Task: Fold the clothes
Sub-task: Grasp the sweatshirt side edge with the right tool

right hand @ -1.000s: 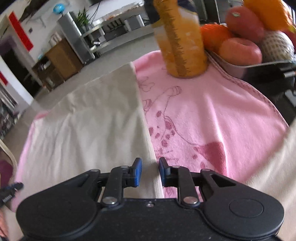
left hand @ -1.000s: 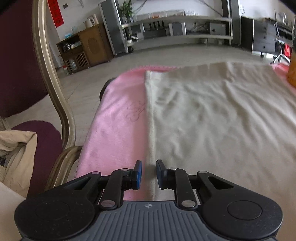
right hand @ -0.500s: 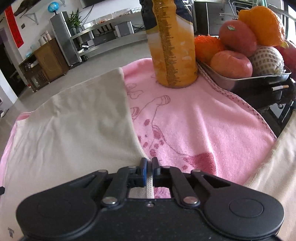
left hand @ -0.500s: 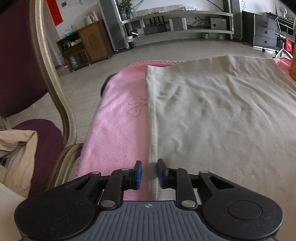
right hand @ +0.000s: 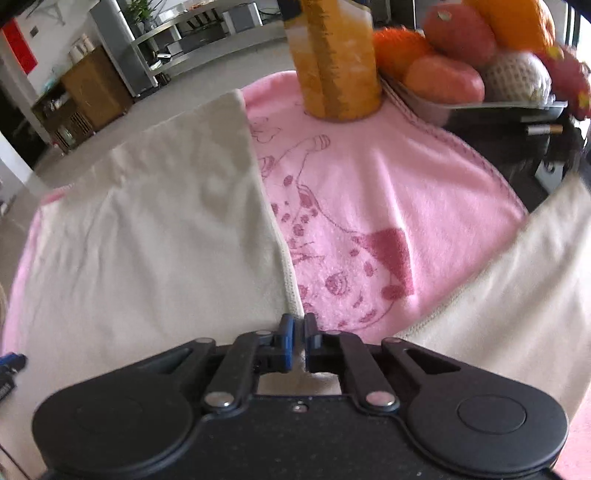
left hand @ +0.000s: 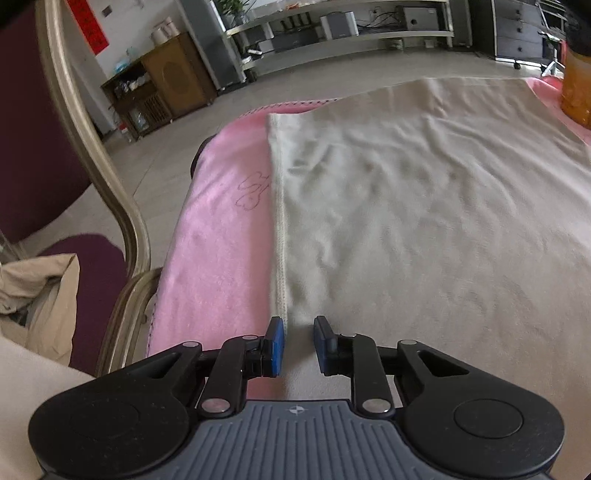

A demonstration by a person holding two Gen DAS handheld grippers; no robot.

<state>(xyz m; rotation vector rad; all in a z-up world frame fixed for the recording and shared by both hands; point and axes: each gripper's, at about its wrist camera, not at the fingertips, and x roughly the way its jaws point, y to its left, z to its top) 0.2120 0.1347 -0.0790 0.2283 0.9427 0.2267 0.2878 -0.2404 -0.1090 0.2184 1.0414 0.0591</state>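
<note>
Pale floor stretches away behind the bench to a long low shelf unit [left hand: 343, 33] and a brown wooden cabinet [left hand: 162, 85] against the far wall. Over the bench lies a pink towel [left hand: 221, 236] printed with a darker pink drawing, and spread flat on top of it is the cream garment [left hand: 424, 206], lightly wrinkled, its stitched hem running straight along the side nearest the pink strip.

The left gripper [left hand: 298, 341] sits low at the near end of that hem with its blue-padded fingers apart; the stitched edge runs into the gap between them, not pinched. To its side stands a chair [left hand: 92, 147] with a gold-coloured frame and dark purple upholstery, with beige cloth [left hand: 37, 291] heaped on the seat.

The right gripper [right hand: 298, 334] is closed on the opposite stitched edge of the cream garment, the hem caught between its pads. Further along the pink towel stands an orange juice bottle [right hand: 338, 62], and just beside it a metal tray [right hand: 480, 107] piled with fruit [right hand: 447, 81]. Another fold of cream fabric [right hand: 517, 280] crosses the near corner of that view.
</note>
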